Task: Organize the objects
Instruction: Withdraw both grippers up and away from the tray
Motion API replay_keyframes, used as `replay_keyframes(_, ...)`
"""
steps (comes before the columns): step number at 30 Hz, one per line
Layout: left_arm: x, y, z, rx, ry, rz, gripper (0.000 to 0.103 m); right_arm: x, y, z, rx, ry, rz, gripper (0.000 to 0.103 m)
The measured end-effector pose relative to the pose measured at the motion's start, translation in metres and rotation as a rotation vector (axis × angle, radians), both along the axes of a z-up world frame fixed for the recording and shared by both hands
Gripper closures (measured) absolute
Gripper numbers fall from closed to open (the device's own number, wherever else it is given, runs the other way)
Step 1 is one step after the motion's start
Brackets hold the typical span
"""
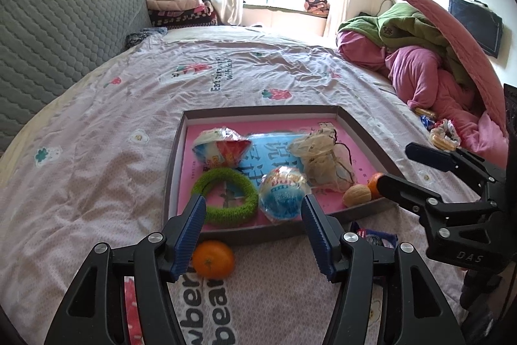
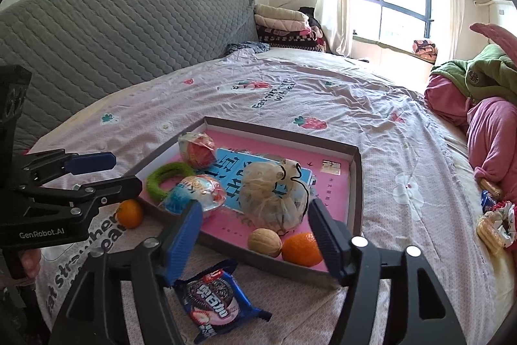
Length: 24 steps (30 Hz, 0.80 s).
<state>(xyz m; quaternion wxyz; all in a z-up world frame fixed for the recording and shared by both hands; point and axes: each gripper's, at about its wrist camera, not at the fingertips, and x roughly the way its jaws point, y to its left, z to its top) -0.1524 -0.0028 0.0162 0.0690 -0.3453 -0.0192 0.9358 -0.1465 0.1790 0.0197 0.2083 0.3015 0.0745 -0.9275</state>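
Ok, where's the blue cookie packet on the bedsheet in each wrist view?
Left wrist view: the blue cookie packet peeks out lower right, mostly hidden behind the gripper finger.
Right wrist view: it lies bottom centre, fully visible.
Shared landmark: the shallow brown cardboard tray; the packet sits just outside its near edge.

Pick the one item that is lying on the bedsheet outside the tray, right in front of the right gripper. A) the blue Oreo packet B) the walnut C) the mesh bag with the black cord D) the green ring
A: the blue Oreo packet lies on the sheet just short of the tray, near its front wall, while the walnut, green ring and mesh bag all sit inside it.
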Motion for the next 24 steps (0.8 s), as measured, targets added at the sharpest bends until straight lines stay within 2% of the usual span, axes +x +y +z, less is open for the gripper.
replay_keyframes(15, 0.021, -0.027, -0.021, -0.011, -0.067, 0.034, 0.04, 0.026, -0.009, -0.016, 0.038, -0.018, 0.04, 0.032)
replay_keyframes(24, 0.027, -0.024, -0.027, -0.015, -0.085, 0.025, 0.04, 0.04, -0.008, -0.026, 0.047, -0.037, 0.046, 0.032)
